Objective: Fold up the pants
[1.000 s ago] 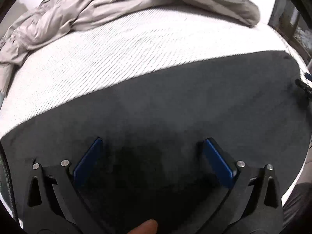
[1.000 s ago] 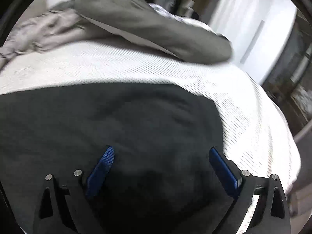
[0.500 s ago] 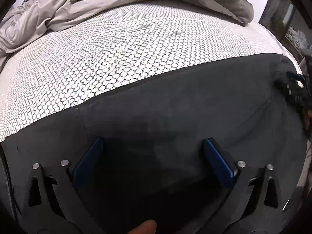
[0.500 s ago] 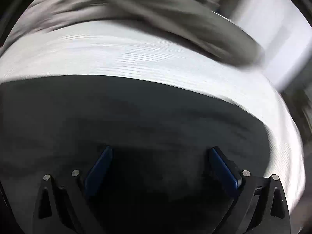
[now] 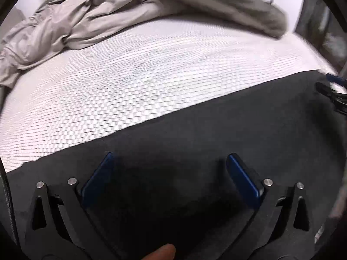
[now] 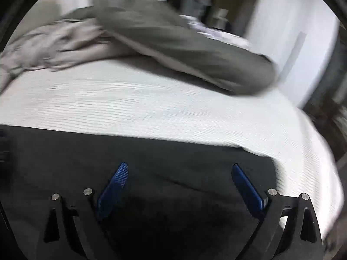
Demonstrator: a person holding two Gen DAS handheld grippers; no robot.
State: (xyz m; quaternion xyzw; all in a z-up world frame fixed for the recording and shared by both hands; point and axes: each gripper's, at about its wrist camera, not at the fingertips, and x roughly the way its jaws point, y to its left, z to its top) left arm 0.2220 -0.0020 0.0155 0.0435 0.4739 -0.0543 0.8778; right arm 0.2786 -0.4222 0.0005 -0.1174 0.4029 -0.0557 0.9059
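Dark grey pants (image 5: pixel 216 125) lie flat across the near part of a white honeycomb-patterned mattress (image 5: pixel 138 78). My left gripper (image 5: pixel 169 162) hovers over the cloth, open, blue pads wide apart, nothing between them. In the right wrist view the same pants (image 6: pixel 151 158) fill the lower frame, their right end (image 6: pixel 266 160) near the mattress edge. My right gripper (image 6: pixel 180 173) is open above them, holding nothing. The right gripper (image 5: pixel 331 91) shows at the far right edge of the left wrist view. A fingertip (image 5: pixel 160 253) shows at the bottom.
A crumpled beige duvet (image 5: pixel 71 28) and a grey-green pillow (image 6: pixel 184 43) lie at the far side of the mattress (image 6: pixel 151 99). A white wall (image 6: pixel 292 32) and dark furniture (image 6: pixel 195 0) stand behind. The mattress drops off at the right.
Both views have pulled back and tilted up; more white mattress shows beyond the pants' far edge. Both grippers have stayed open throughout.
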